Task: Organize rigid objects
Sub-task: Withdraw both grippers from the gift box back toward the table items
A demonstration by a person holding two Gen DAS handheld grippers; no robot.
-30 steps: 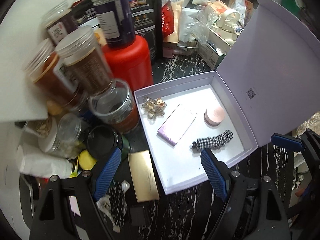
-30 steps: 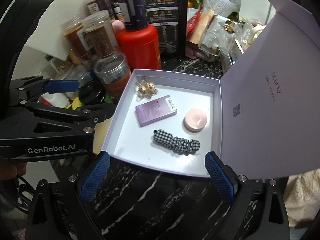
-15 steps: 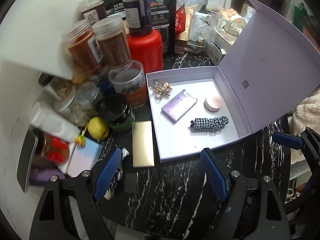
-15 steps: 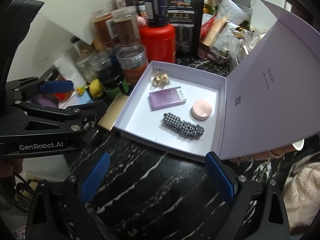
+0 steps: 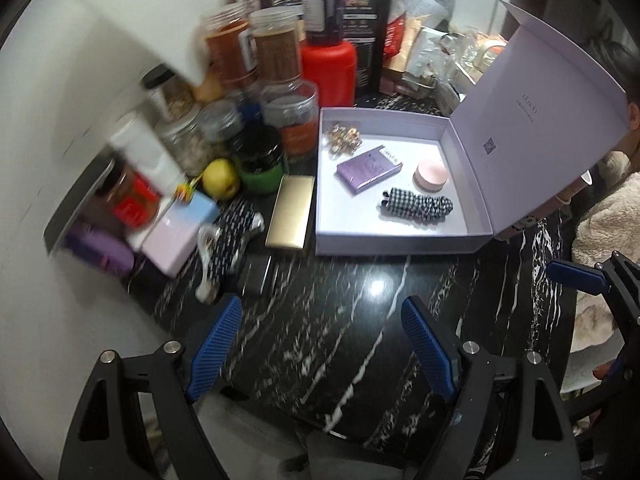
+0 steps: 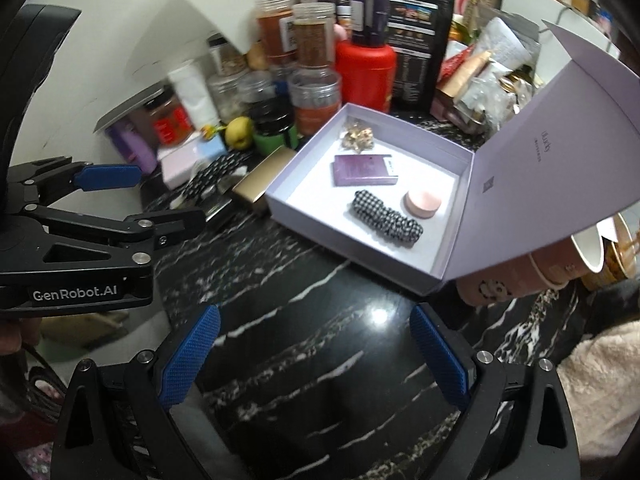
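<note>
Left wrist view: I hold the left gripper (image 5: 320,344) above the black marble counter (image 5: 340,308), its blue-padded jaws spread wide and gripping nothing. Ahead sits the lavender box (image 5: 400,242), lid (image 5: 540,120) standing open on its far right side. Inside lie a purple card box (image 5: 368,168), a round pink case (image 5: 431,175), a checkered scrunchie (image 5: 416,206) along the near side, and a gold ornament (image 5: 344,139) in the far left corner. A gold flat case (image 5: 291,211) lies on the counter just beside the box's left wall. Left of it stand blurred jars, a red bottle (image 5: 329,68) and a yellow fruit (image 5: 220,178). One finger of the right gripper (image 5: 576,276) shows at the right edge.

Right wrist view: I keep the right gripper (image 6: 314,356) over the marble, jaws equally wide and empty. The lavender box (image 6: 352,248) lies ahead and slightly right, holding the purple card box (image 6: 364,170), scrunchie (image 6: 386,218), pink case (image 6: 423,203) and gold ornament (image 6: 358,138). The gold flat case (image 6: 262,182) rests against the box's left corner. The left gripper (image 6: 132,196) reaches in from the left, fingers parted. A pink cup (image 6: 560,264) lies tipped beneath the open lid (image 6: 552,184).
</note>
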